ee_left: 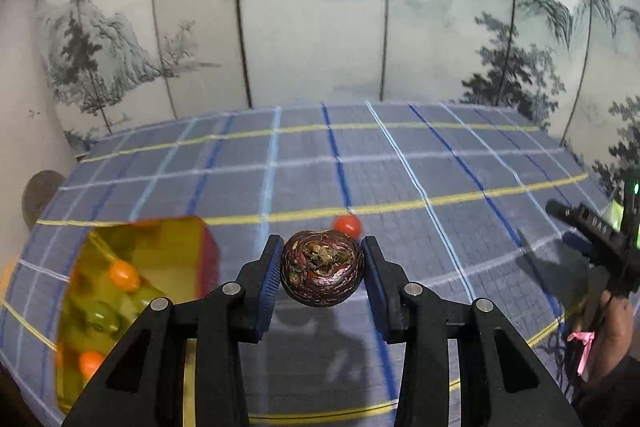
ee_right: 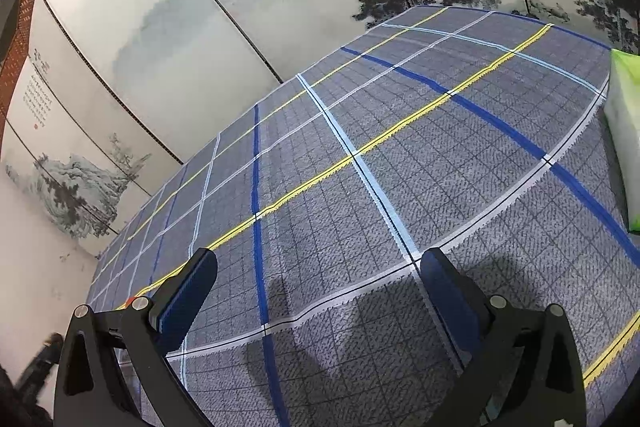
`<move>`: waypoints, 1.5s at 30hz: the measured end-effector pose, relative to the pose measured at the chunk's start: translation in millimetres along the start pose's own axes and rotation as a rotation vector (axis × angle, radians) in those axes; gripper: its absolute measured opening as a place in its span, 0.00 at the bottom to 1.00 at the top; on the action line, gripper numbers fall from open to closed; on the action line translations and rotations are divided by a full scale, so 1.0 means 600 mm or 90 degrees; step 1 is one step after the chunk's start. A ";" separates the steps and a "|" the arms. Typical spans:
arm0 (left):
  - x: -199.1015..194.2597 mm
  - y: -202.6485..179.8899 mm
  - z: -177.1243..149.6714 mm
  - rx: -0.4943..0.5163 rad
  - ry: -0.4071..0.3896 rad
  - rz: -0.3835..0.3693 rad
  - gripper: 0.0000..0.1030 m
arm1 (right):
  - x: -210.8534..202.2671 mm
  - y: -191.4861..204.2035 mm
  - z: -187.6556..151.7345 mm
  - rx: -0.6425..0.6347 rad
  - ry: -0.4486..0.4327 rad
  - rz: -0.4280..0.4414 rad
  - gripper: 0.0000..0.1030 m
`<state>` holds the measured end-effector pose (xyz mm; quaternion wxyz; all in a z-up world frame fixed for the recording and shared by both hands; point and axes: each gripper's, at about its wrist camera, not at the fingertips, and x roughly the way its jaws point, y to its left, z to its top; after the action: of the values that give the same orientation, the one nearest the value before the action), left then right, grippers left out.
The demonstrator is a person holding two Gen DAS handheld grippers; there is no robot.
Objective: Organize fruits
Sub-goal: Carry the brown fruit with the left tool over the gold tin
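Observation:
My left gripper (ee_left: 322, 269) is shut on a dark brown, round, wrinkled fruit (ee_left: 322, 269), held off the checked tablecloth (ee_left: 400, 179). Just behind it a small red-orange fruit (ee_left: 347, 225) lies on the cloth. At the lower left stands a clear yellow container (ee_left: 160, 247) with orange fruits (ee_left: 124, 275) and a green one (ee_left: 102, 317) inside. In the right wrist view my right gripper (ee_right: 320, 291) stands open over bare cloth, nothing between its blue-padded fingers (ee_right: 188, 299).
A painted folding screen (ee_left: 320, 7) closes off the table's far side. The other gripper (ee_left: 592, 231) and a hand show at the right edge of the left wrist view. A green-and-white bag (ee_right: 624, 139) lies at the right edge of the table.

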<state>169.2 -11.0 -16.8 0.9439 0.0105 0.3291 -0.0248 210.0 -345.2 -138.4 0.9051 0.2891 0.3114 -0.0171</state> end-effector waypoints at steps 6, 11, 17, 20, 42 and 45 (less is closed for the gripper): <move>-0.045 0.107 0.027 -0.013 -0.034 0.078 0.39 | 0.000 -0.001 0.001 0.001 0.000 -0.002 0.99; -0.058 0.184 0.019 -0.017 -0.030 0.136 0.39 | 0.001 -0.001 0.001 0.001 0.001 -0.002 0.99; -0.057 0.232 -0.007 -0.024 -0.004 0.165 0.39 | 0.001 -0.001 0.000 0.000 0.002 -0.001 0.99; -0.046 0.244 -0.020 -0.034 0.018 0.162 0.39 | 0.001 -0.001 0.000 0.001 0.002 -0.001 0.99; 0.032 0.313 -0.017 -0.103 0.113 0.141 0.39 | 0.003 -0.001 -0.001 -0.001 0.003 -0.002 0.99; 0.048 0.299 -0.006 -0.099 0.119 0.127 0.39 | 0.003 -0.001 -0.001 -0.001 0.003 -0.002 0.99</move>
<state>199.1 167.2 -36.5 0.9050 -0.0280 0.4135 0.0956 211.2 -344.9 -139.9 0.9044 0.2881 0.3142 -0.0178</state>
